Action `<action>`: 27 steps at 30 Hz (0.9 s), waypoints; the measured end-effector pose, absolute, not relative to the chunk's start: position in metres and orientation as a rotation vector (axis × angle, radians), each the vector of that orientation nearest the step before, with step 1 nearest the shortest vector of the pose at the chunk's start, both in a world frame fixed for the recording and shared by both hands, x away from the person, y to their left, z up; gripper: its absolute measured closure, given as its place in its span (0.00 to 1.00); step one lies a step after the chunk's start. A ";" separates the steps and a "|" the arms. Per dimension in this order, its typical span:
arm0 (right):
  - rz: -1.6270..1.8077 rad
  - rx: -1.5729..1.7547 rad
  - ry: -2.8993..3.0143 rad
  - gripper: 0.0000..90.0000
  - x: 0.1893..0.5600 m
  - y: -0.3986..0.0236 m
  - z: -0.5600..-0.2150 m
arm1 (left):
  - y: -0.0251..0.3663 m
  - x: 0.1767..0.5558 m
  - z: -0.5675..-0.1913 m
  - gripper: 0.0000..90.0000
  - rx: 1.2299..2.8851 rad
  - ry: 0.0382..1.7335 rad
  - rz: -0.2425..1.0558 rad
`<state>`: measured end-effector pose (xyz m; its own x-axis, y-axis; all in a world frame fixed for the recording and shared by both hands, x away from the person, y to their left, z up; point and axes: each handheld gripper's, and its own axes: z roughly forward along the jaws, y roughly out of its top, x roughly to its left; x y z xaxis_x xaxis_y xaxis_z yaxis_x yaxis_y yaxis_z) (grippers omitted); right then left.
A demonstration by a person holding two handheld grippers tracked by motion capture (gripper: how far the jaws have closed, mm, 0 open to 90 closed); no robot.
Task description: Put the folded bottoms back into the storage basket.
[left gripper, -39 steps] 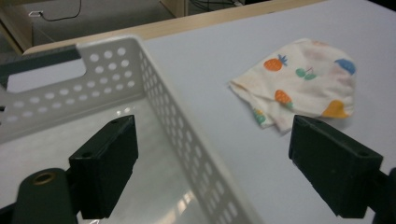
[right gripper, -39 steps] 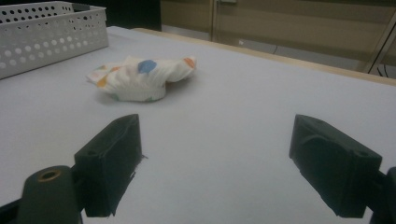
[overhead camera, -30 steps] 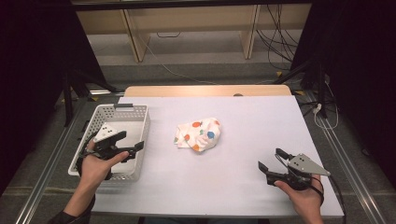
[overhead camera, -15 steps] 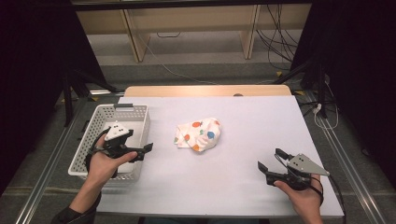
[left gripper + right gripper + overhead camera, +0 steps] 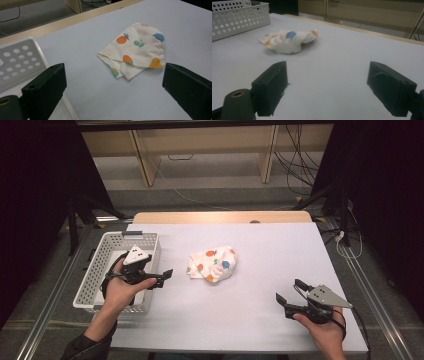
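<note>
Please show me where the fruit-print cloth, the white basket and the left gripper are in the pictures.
fruit-print cloth (image 5: 212,265): high view, middle of the folded bundle.
white basket (image 5: 92,280): high view, its perforated left wall.
left gripper (image 5: 164,276): high view, between its open jaw tips.

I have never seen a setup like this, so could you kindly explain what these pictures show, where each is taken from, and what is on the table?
There is no robot here: a person holds a hand-held two-jaw tool in each hand. The high view looks down from above the person's side of the table. The left gripper is over the near right edge of a white perforated basket; the right gripper is near the table's front right corner. The other two pictures come from cameras riding on each gripper, looking out between its own black jaws. Both pairs of jaws stand open and hold nothing; the left ones have just been opening. In the middle of the table lies a crumpled white cloth printed with colourful fruit, apart from the basket and untouched. Both gripper cameras look toward it.
</note>
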<state>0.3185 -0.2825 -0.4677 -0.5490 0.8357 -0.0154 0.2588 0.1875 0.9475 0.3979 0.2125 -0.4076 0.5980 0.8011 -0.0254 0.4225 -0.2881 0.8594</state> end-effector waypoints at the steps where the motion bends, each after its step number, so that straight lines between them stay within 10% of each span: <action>1: 1.362 1.021 1.922 0.19 0.318 -0.283 -0.467 | 0.207 0.400 -0.407 0.06 1.916 0.978 0.524; 27: 1.364 1.021 1.918 0.19 0.319 -0.283 -0.468 | 0.156 0.427 -0.413 0.11 1.955 0.986 0.507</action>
